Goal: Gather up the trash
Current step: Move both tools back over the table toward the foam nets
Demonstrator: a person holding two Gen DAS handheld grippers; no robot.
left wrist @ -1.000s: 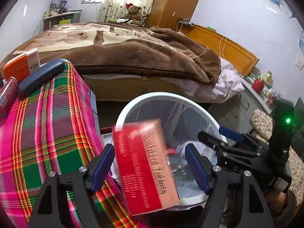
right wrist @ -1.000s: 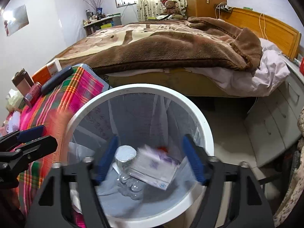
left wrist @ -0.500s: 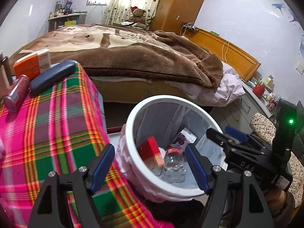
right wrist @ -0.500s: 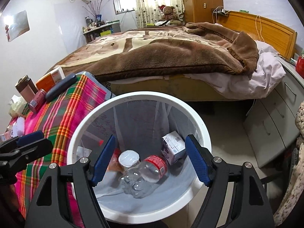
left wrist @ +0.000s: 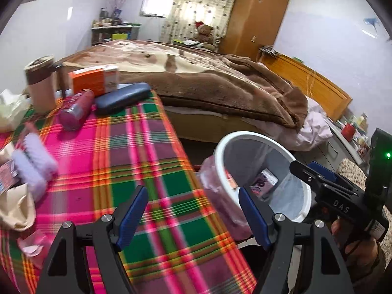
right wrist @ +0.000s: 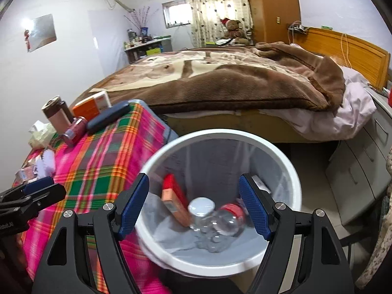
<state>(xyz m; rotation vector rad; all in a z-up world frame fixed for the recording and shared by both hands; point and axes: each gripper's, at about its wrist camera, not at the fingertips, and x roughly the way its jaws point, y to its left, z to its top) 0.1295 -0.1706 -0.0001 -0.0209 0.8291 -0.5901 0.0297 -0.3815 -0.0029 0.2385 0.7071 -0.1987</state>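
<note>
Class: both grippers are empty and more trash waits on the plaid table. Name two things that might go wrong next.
1. The red can lies on its side beside the dark case; a grab might roll it away.
2. The white bin stands tight against the table edge; a swinging gripper might knock it.

Daylight glows through the curtained window (right wrist: 215, 7), leaving the room evenly bright. Both fisheye views bend at dark corners; motion blur smears the plaid bench (left wrist: 137, 161).
</note>
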